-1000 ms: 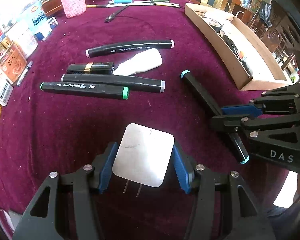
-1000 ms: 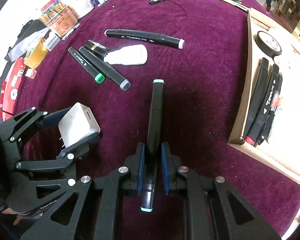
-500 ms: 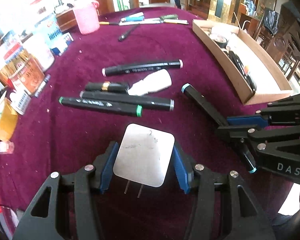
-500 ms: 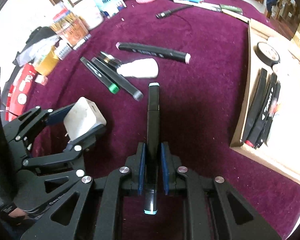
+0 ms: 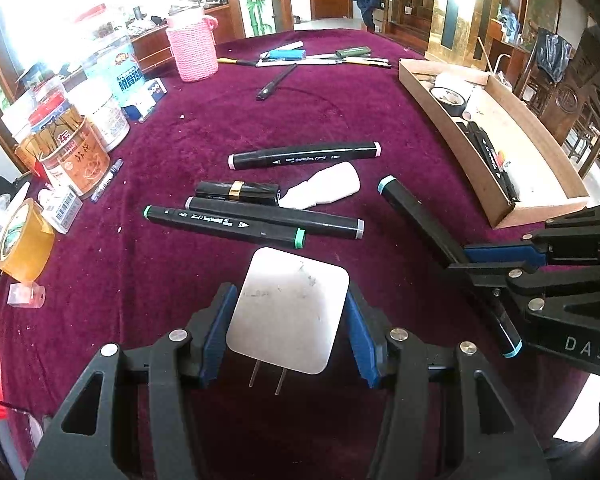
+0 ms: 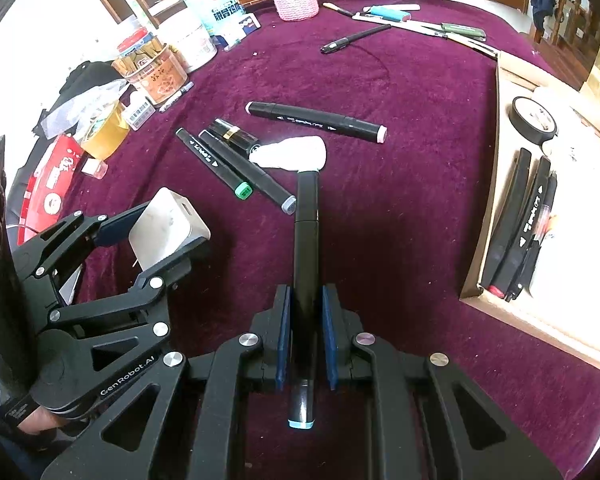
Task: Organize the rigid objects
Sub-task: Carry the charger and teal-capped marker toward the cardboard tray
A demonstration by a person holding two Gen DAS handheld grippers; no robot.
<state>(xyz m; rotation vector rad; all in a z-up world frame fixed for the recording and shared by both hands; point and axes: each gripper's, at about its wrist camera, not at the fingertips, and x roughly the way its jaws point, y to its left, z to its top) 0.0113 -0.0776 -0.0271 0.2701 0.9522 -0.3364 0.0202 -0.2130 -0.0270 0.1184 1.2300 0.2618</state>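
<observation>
**Both grippers loaded: charger in L, marker in R**

L wrist view: L gripper (image 5: 287, 326), black w/ blue pads, jaws clamped on white square plug-in charger (image 5: 288, 309), two metal prongs pointing back toward cam. Charger held above purple velvet tablecloth (image 5: 340, 104). Ahead on cloth: black marker w/ green caps (image 5: 224, 221), touching alongside it black marker w/ grey caps (image 5: 274, 217), then short black tube w/ gold band (image 5: 237, 193), white crumpled soft lump (image 5: 324, 191) just beside tube's end, black marker w/ pink caps (image 5: 304, 155) further back. R gripper (image 5: 500, 262) enters from right edge, closed on black marker w/ light-blue caps (image 5: 418, 216), marker slanting up-left off cloth. Shallow brown cardboard tray (image 5: 436, 112) at right, black markers + black tape roll (image 5: 450, 101) inside. Pink knitted basket (image 5: 192, 50), tins, tan tape roll (image 5: 24, 246) at left/back edge.

R wrist view: R gripper (image 6: 306, 334) jaws together on blue-capped marker (image 6: 306, 240), gripped near its rear third, front cap pointing at white lump (image 6: 292, 154); touching or not, can't tell. L gripper (image 6: 156, 240) at left w/ charger (image 6: 166, 226) clamped. Green-cap (image 6: 214, 164) + grey-cap (image 6: 246, 172) markers side by side, diagonal, between both grippers. Tray (image 6: 482, 240) at right, black markers lying lengthwise by its near wall, tape roll (image 6: 534, 120) further in.
</observation>
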